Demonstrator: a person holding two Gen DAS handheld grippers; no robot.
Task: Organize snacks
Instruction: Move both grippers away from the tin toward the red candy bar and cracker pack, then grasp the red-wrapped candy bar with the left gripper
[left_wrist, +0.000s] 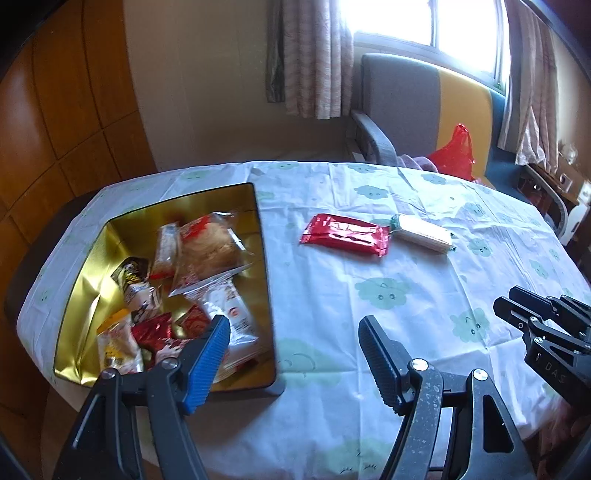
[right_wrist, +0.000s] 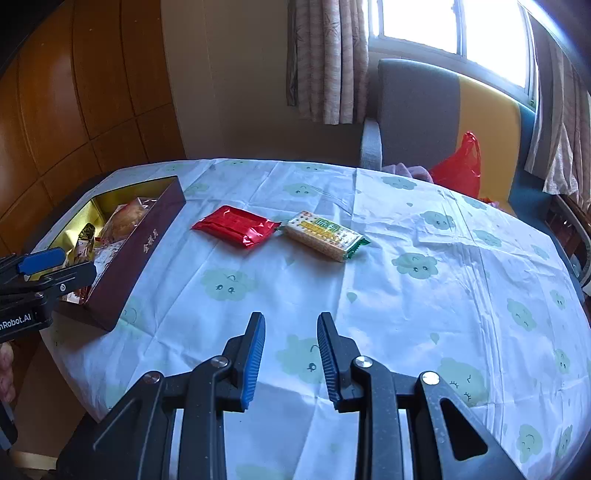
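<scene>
I see my left gripper over the worktop at the box's near right corner, its fingers spread wide and holding nothing. My right gripper hangs above bare cloth nearer me, fingers parted by a narrower gap, likewise empty. The box (gold lining, maroon outside) sits at the left of the worktop with several snack packets piled inside. Two items lie outside it, mid-worktop: a red packet and, just right of it, a cracker pack, their ends touching or nearly so. Both are well apart from either gripper. A red bag rests on the chair behind.
</scene>
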